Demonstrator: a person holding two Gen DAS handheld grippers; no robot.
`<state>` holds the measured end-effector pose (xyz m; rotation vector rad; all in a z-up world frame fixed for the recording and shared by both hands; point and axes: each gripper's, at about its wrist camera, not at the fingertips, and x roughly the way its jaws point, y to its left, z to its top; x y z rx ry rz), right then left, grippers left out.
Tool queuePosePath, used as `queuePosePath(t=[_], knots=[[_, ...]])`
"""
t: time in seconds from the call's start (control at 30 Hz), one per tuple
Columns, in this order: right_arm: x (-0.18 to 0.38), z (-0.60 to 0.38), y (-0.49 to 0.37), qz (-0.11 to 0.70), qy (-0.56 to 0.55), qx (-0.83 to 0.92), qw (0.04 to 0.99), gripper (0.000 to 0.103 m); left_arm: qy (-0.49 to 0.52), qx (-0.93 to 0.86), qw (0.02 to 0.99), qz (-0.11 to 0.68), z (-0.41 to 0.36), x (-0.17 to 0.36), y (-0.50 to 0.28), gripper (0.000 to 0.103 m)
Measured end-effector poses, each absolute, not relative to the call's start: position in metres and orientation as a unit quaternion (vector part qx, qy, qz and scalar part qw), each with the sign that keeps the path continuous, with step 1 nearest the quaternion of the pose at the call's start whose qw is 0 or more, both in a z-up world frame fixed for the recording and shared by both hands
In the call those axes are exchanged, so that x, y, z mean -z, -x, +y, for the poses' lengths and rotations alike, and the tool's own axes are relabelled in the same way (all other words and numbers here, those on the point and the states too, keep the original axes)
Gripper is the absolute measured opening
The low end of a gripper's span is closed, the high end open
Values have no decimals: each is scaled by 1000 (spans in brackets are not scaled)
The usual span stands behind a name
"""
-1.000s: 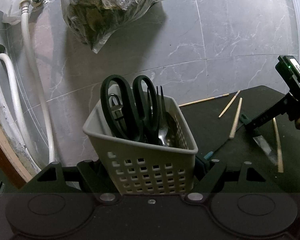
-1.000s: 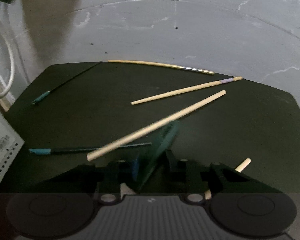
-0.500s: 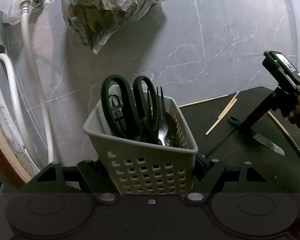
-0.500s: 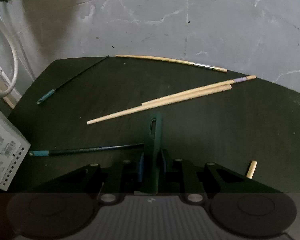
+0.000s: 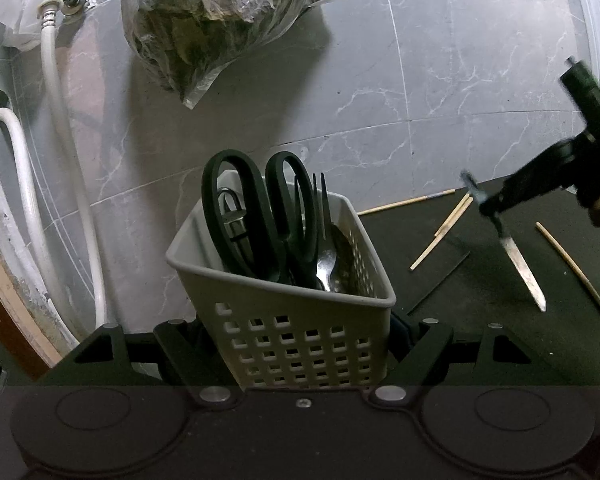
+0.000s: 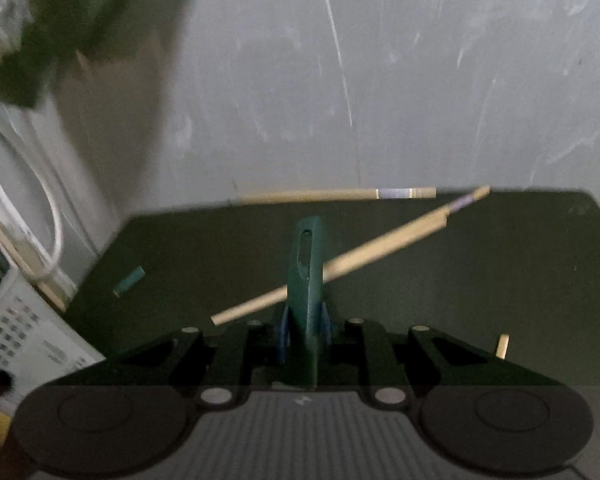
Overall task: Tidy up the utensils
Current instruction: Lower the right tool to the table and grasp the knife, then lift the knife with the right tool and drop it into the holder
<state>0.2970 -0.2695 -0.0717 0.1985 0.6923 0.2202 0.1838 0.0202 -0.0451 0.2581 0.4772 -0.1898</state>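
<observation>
My left gripper (image 5: 300, 320) is shut on a grey slotted basket (image 5: 300, 336). Black-handled scissors (image 5: 240, 216), a fork (image 5: 323, 208) and a spoon (image 5: 336, 256) stand in it. At the right of the left wrist view, my right gripper (image 5: 496, 204) is shut on a knife (image 5: 522, 268) by its green handle (image 6: 306, 256). The blade hangs down over the dark table (image 5: 460, 320), its tip near the surface. Wooden chopsticks (image 6: 340, 264) lie on the table past the handle, and one more lies along the far edge (image 6: 332, 195).
A clear bag of dark greens (image 5: 220, 24) hangs on the grey marble wall. White hoses (image 5: 60, 160) run down at the left. A thin black chopstick (image 5: 440, 280) and a long wooden one (image 5: 576, 276) lie on the table. The basket's corner (image 6: 28, 336) shows at the left.
My right gripper has risen and rolled, lifting the knife so its blade hangs down. Two wooden chopsticks shifted together. The left gripper and basket stayed still.
</observation>
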Motion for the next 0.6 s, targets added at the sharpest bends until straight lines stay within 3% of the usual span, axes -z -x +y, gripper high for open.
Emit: queuePosePath(t=[0.5,0.53,0.6], knots=[[25,-265,-251,189,-106,-149,965,18,-127,94,959,235,21,45,-184,81],[19,-262,-248,181,-104,-154,966,12,-127,94,959,235,21,45,-184,81],[5,-259,-246,164,-104,-168,966,11,-127,94,959,235,21,45,-184,81]])
